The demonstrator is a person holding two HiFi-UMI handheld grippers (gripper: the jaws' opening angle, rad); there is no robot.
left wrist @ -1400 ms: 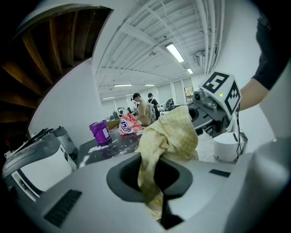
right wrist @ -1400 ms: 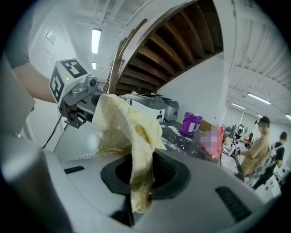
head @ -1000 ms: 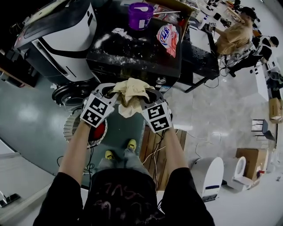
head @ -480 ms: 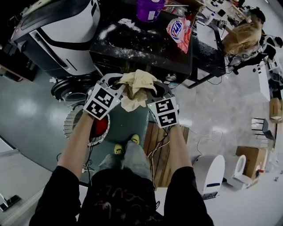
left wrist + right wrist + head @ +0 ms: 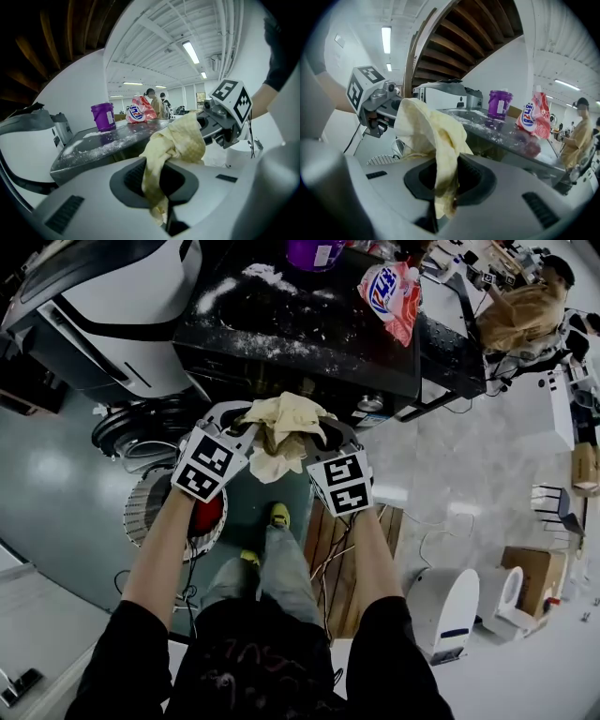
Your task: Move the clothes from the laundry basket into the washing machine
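A pale yellow cloth [image 5: 284, 427] hangs bunched between my two grippers, each shut on one end of it. My left gripper [image 5: 242, 423] and right gripper [image 5: 325, 434] are side by side in front of the black-topped washing machine [image 5: 309, 343]. Its dark round door ring [image 5: 131, 425] lies to the left of my hands. The white mesh laundry basket [image 5: 155, 512], with something red inside, stands on the floor under my left forearm. In the left gripper view the cloth [image 5: 176, 143] runs from my jaws to the right gripper [image 5: 220, 123]. The right gripper view shows the cloth [image 5: 433, 136] and the left gripper [image 5: 377, 105].
A purple tub [image 5: 314, 251], a red and white detergent bag [image 5: 392, 289] and spilled white powder [image 5: 267, 277] sit on the black top. A white and grey machine [image 5: 103, 306] stands at upper left. A wooden pallet [image 5: 328, 540], a white appliance [image 5: 450, 610] and a seated person [image 5: 525, 310] are on the right.
Both grippers have sunk together with the cloth, down in front of the black machine's front edge. The person's feet have stepped forward. Both grips stay the same.
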